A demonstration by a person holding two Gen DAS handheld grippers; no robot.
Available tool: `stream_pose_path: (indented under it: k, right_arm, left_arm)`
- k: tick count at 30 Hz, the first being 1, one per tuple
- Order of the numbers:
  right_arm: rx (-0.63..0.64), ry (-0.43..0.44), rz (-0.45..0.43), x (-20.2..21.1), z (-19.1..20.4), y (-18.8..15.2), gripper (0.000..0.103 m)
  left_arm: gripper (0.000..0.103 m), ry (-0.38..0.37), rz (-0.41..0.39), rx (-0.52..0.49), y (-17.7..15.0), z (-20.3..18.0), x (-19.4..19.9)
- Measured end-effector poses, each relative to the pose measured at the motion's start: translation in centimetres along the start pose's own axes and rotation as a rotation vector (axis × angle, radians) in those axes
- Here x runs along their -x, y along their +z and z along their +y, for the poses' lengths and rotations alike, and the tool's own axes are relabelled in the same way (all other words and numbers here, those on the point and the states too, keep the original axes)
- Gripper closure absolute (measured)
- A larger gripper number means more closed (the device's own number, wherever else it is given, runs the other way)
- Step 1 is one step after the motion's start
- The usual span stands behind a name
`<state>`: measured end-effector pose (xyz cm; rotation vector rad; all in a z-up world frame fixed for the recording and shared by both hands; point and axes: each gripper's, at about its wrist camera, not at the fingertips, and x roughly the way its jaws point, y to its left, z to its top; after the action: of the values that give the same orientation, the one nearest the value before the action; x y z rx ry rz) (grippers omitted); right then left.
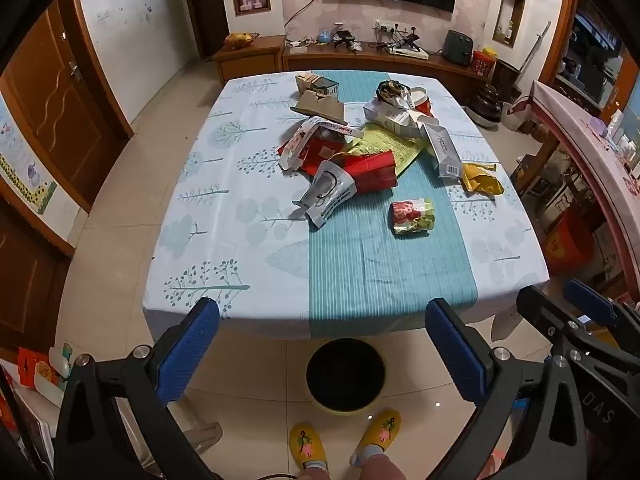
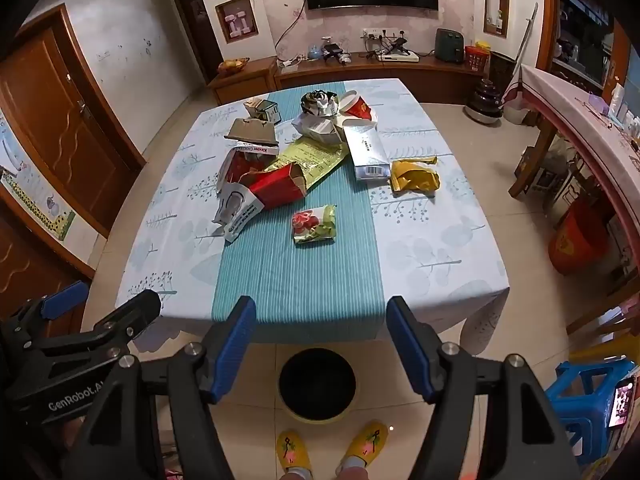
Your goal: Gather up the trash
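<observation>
We stand at the near edge of the table (image 1: 192, 240), bin (image 2: 317, 384) on the floor at our feet; the trash pile (image 1: 352, 152) lies ahead mid-table. The small crumpled wrapper (image 2: 314, 225) lies nearest, ahead of our right gripper (image 2: 320, 344); left gripper (image 1: 320, 344) and right both gape empty

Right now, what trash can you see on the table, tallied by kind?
Boxes and cardboard pieces: 6
Wrappers and pouches: 5
Paper cup: 1
Total: 12 visible; more may be hidden underneath.
</observation>
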<state>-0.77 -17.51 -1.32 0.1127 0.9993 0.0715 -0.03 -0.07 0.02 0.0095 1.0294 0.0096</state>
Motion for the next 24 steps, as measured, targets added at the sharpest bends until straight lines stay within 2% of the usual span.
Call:
stream_pose_path:
  k: [9, 24]
  right_arm:
    - [0.005, 0.000, -0.001, -0.39, 0.30, -0.18, 0.035]
    - [-0.006, -0.009, 0.006, -0.68, -0.42, -0.65, 0.035]
  left_arm:
    - [0.004, 0.000, -0.031, 0.015, -0.42, 0.58, 0.22]
    - [0.005, -0.009, -0.034, -0.015, -0.30, -0.16, -0.31]
